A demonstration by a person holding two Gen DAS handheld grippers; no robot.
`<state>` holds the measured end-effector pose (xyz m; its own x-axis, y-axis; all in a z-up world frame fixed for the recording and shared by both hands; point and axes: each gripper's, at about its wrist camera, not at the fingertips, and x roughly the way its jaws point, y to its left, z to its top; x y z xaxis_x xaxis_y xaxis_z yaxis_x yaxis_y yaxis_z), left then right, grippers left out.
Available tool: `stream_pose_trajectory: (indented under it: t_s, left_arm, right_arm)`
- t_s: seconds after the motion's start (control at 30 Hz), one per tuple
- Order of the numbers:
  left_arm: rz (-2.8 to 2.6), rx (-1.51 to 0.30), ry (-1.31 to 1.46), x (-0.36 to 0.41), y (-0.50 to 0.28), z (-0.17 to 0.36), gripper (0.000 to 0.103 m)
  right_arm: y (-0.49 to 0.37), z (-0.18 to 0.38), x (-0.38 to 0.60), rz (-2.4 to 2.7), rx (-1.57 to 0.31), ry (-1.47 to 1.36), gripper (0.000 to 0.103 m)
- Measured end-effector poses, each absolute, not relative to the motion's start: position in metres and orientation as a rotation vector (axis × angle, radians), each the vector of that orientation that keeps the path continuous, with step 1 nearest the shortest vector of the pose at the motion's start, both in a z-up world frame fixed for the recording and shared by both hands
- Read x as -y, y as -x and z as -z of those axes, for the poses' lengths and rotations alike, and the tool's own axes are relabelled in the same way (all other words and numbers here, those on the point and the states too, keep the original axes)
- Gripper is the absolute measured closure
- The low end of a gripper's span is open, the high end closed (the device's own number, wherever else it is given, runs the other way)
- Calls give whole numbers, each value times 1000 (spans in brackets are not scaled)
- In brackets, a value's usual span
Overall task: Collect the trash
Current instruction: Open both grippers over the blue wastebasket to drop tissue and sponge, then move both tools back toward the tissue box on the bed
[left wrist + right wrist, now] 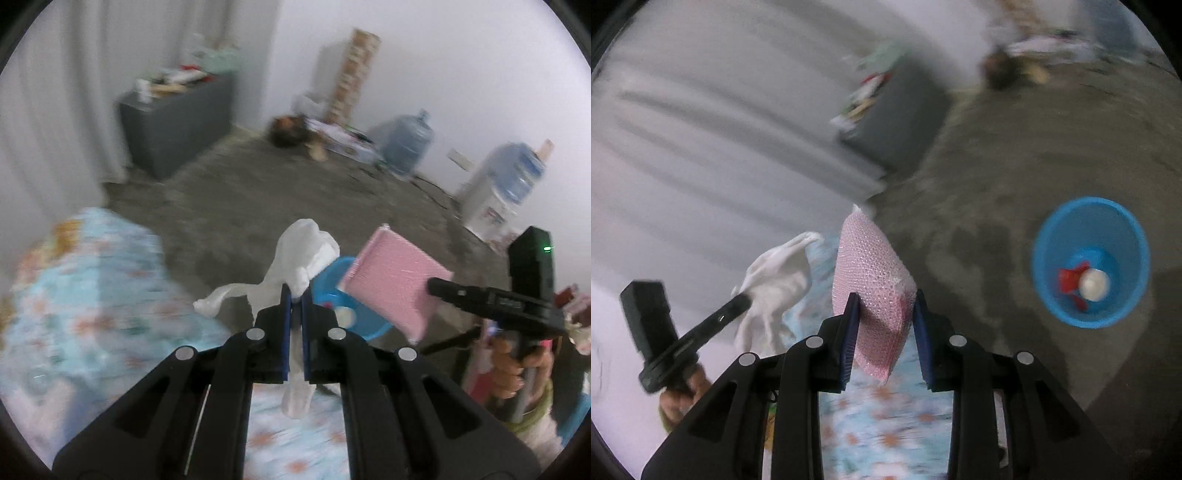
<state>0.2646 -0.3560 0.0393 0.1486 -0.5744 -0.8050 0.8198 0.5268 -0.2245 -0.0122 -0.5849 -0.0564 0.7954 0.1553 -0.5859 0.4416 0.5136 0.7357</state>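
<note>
The left gripper (295, 295) had its fingers nearly closed on a crumpled white plastic bag (306, 251), pinched at its middle so that a loose tail trailed to one side and another hung below. The right gripper (886, 314) held a pink bubble-wrap pouch (871, 280) between fingers set part-way apart, gripping only its lower corner, with most of the pouch standing free above them.

The round blue plastic bin (1089, 221) stood on the grey concrete floor (997, 184), apart from both grippers, off to the right in the right wrist view; a red scrap (1067, 280) and a pale round lid-like object (1093, 284) already lay in its bottom. Both grippers hung above the edge of a floral-printed bedsheet (92, 295).

The likeliest slip, as I judged it, was the pouch: held by a corner, it could pivot or slide out if swung quickly. The bag's light, trailing ends could catch the bin's rim or drift outside on release, since thin plastic falls slowly and unevenly.
</note>
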Motion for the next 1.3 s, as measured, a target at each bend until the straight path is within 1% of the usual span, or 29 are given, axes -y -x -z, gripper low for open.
stream_pose_trajectory:
  t_s: [0.2,0.37,0.43,0.47,0.5,0.53,0.57,0.7,0.8,0.9,0.97,1.07,1.13,1.17,1.3]
  left_arm:
    - [1154,-1078,-340,456,-221,21,99]
    - [1185,-1143,-312,519,-205,82,99]
    - [1183,-1155,-313,539,-202,108,89]
    - [1175,-1164,-311,548,-201,120,74]
    - [1158,-1184,-307,556,-202,135,57]
    - [1143,-1192,-307,560,-203,142,53]
    - [1124,-1204,-301,566,-206,151,51]
    - [1128,-1241,-262,569,-206,161,45]
    - [1165,-1189,-272,559,-203,147,40]
    - [1189,-1123,-280,546,-197,124,36]
    - [1206,-1096,-269,536,-192,107,36]
    - [1239,-1069,-232,515,-184,81,35]
    - [1259,-1042,-206,497,-178,62,32]
    - [1257,-1030,-203,488,-175,55,28]
    - [1257,-993,-212,444,-159,27,26]
  right_arm:
    - [47,126,650,387,-664,-1188,74]
    - [43,179,681,498,-683,-1265,73]
    - [39,203,691,541,-683,-1302,72]
    - [37,215,695,558,-682,-1319,70]
    - [35,228,700,578,-682,-1340,65]
    - [36,240,704,607,-684,-1361,61]
    - [38,254,708,642,-688,-1381,55]
    - [46,289,708,690,-712,-1451,54]
    - [48,291,703,679,-727,-1432,54]
    - [52,281,699,666,-722,-1399,53]
    - [55,268,694,653,-715,-1357,52]
    - [56,240,686,632,-705,-1276,47]
    - [55,217,679,609,-700,-1213,45]
    - [54,206,674,601,-699,-1177,43]
    - [43,149,648,576,-699,-979,35]
